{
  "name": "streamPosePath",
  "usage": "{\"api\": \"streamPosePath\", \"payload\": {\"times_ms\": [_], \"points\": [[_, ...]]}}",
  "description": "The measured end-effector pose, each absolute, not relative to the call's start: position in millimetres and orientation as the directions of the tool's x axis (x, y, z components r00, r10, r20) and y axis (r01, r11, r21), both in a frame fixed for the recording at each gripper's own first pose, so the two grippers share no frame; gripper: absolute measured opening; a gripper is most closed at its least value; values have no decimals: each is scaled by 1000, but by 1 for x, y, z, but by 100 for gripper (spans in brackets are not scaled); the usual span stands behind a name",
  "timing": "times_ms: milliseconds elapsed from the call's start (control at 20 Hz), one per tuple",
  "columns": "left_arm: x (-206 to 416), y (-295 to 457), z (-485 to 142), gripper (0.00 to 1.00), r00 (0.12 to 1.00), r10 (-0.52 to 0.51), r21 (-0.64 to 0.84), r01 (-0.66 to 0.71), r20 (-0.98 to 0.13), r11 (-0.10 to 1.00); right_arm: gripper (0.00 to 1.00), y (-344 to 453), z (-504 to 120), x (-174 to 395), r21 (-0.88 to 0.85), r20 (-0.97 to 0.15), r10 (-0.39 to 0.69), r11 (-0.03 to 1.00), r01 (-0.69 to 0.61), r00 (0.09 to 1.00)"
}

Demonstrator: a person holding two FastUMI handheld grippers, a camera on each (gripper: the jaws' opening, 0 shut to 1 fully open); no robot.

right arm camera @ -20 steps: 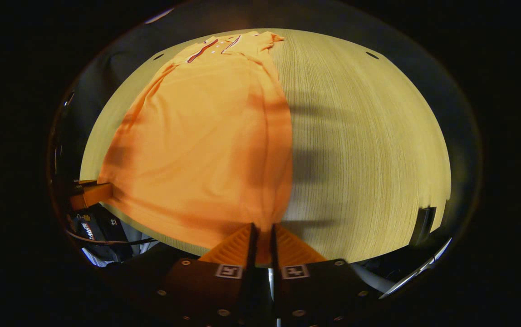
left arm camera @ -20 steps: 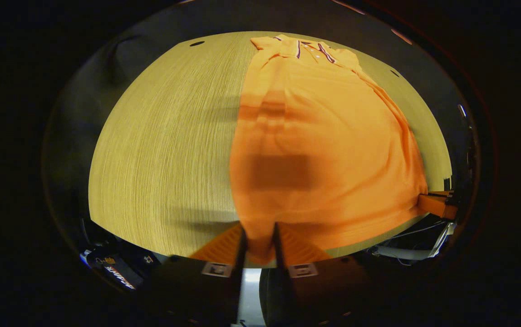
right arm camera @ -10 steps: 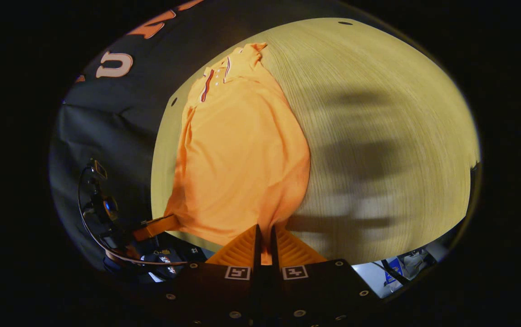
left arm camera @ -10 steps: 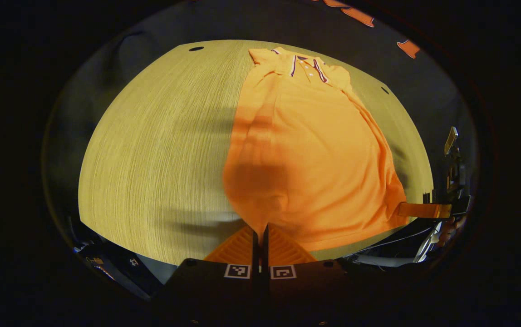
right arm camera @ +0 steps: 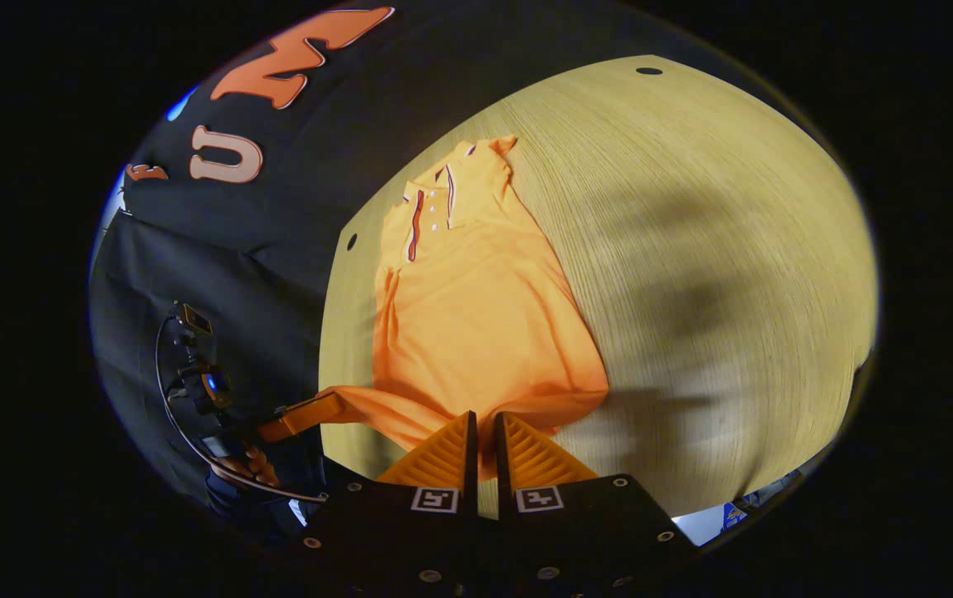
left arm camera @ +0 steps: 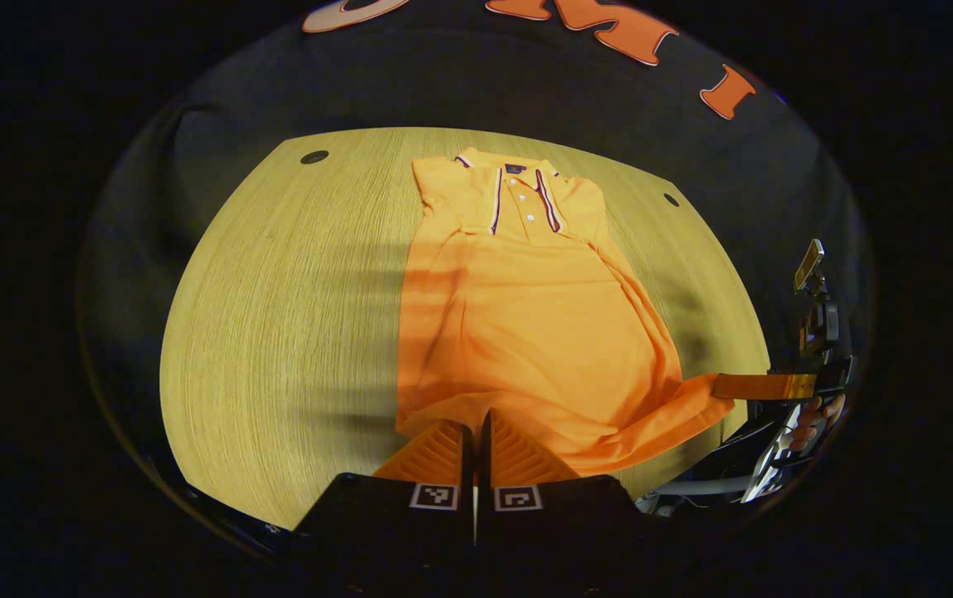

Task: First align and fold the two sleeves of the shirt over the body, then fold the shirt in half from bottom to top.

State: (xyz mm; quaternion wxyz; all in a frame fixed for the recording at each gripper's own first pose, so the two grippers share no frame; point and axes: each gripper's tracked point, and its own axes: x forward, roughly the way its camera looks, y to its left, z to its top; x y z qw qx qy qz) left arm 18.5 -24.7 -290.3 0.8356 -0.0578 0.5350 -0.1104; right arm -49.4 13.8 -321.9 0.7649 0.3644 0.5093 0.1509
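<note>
An orange polo shirt [left arm camera: 526,324] lies lengthways on the wooden table [left arm camera: 294,299], collar at the far end, sleeves folded in over the body. My left gripper [left arm camera: 475,428] is shut on the shirt's bottom hem at its left corner, lifted off the table. In the right gripper view the same shirt [right arm camera: 468,316] runs away from my right gripper [right arm camera: 485,428], which is shut on the hem's other corner. The hem hangs raised between the two. Each gripper shows at the edge of the other's view: the right gripper [left arm camera: 763,386], the left gripper [right arm camera: 302,415].
A hand [left arm camera: 813,411] holds the far gripper at the table's near right corner. Small dark holes [left arm camera: 314,157] mark the table's far corners. The black booth wall [left arm camera: 460,91] stands behind the table. Bare wood [right arm camera: 717,266] lies on either side of the shirt.
Both grippers have risen and pulled back, lifting the bottom hem off the table. The left gripper closed fully on the hem. The shirt now looks smaller and farther away.
</note>
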Motion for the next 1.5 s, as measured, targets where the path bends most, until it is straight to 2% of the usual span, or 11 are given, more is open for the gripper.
{"api": "streamPosePath", "payload": {"times_ms": [200,400,550,600,700,750,1000,1200,1350,1400,1500], "points": [[42,-26,-288,1,412,-259,-218,143,-874,965,11,2,-343,-53,627,-756,547,762,159,360],[40,-26,-296,2,389,-270,-226,155,-881,962,12,39,-346,-70,680,-724,624,718,150,294],[40,-20,-303,2,372,-265,-229,138,-889,964,43,50,-351,-76,639,-748,604,768,51,276],[39,-21,-304,2,366,-270,-237,133,-891,962,72,54,-349,-72,636,-741,604,771,19,293],[37,-20,-306,2,356,-271,-240,129,-895,962,61,54,-357,-65,561,-766,556,823,-88,324],[38,-19,-307,2,352,-268,-237,130,-897,963,73,53,-363,-60,491,-781,515,856,-164,354],[39,-15,-313,2,329,-259,-228,131,-908,965,78,51,-377,-59,237,-813,431,859,-454,391],[41,-14,-315,2,327,-252,-223,126,-911,967,86,54,-390,-53,184,-835,396,855,-484,382],[39,-12,-316,2,321,-256,-232,113,-912,966,86,66,-399,-42,259,-833,414,877,-404,366],[38,-11,-316,2,321,-254,-231,110,-912,967,72,59,-403,-31,242,-838,381,901,-359,391],[39,-9,-317,2,323,-250,-228,104,-913,968,26,39,-402,-11,263,-823,328,944,-202,464]]}}
